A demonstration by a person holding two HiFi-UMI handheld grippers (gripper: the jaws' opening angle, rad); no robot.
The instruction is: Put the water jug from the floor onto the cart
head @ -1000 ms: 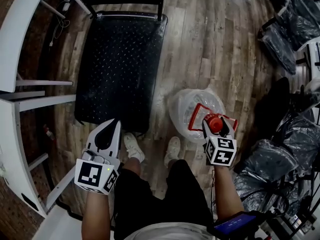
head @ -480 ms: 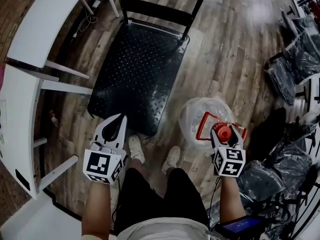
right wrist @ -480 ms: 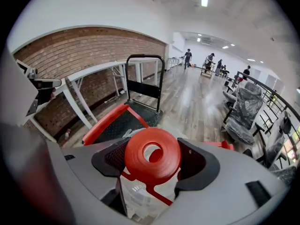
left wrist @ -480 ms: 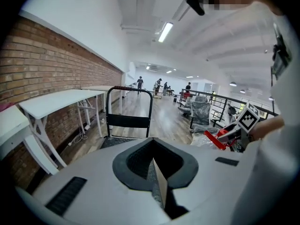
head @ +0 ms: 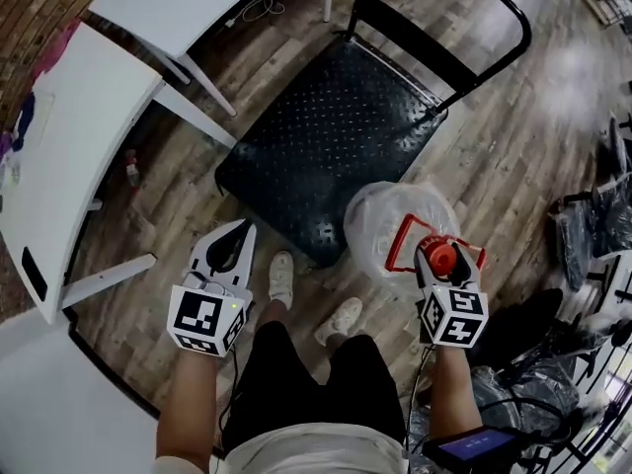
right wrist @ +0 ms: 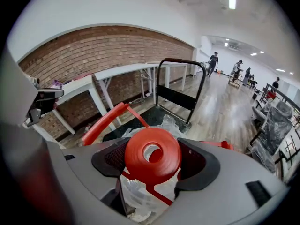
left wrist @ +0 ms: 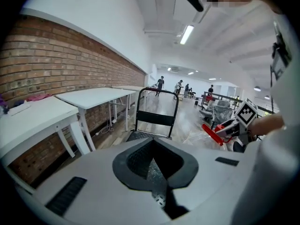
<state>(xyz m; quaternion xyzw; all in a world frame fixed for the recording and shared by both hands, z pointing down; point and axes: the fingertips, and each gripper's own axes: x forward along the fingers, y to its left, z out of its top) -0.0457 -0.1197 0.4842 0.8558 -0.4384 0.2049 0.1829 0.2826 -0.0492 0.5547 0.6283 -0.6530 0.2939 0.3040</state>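
Red cap (right wrist: 152,154) of the water jug (head: 390,227) is sitting clamped between the jaws of my right hand-held gripper (head: 441,263), and I am holding the jug at 5 o'clock of the black cart (head: 336,141), right by its deck corner. My left hand-held gripper (head: 240,233) is hovering at 7 o'clock of the cart, its jaws closed together on nothing.

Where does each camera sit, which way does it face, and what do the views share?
Head view: on the person's head, facing steeply down at the cart and water jug; forearms, legs, left gripper and right gripper show.
Left gripper view: on the left gripper, looking along its shut, empty jaws toward the cart's handle.
Right gripper view: on the right gripper, looking along jaws clamped on the jug's cap.
Shared: all three show the cart.
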